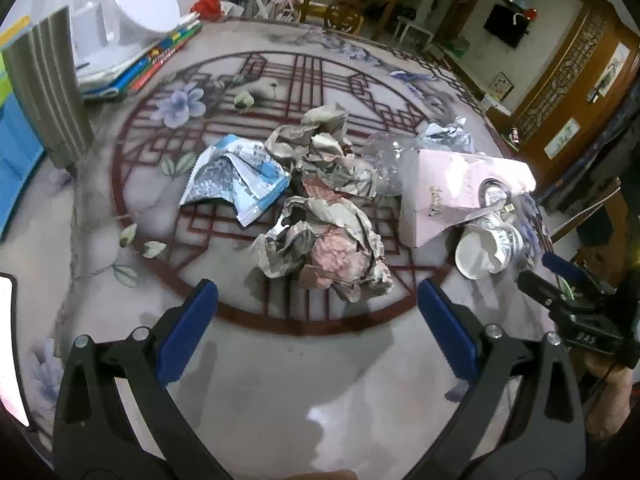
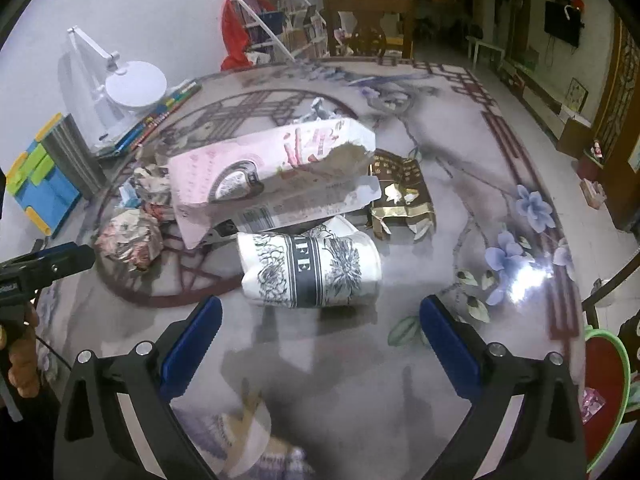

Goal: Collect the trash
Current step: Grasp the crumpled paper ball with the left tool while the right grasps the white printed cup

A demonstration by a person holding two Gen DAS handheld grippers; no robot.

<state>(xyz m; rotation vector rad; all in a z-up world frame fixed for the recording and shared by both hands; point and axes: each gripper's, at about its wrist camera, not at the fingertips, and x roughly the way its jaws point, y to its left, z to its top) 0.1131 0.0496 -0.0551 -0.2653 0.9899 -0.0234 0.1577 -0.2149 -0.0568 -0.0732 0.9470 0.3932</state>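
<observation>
Currently both grippers are hovering, jaws apart and empty: left gripper (image 1: 318, 308) facing the near crumpled paper (image 1: 324, 252), right gripper (image 2: 320, 320) facing the crushed cup (image 2: 310, 270). Either could be slipping across the glossy table (image 2: 420, 380), probably nudging the pink box (image 2: 256, 172) beyond.

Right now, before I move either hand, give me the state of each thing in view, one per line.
left tongs: open, empty, short of the pile
right tongs: open, empty
paper cup: on its side, crushed
pink carton: torn open, tilted on other trash
crumpled paper ball: lying loose nearest the left tongs
blue-white wrapper: opened, crumpled flat
gold wrapper: torn, flattened
</observation>
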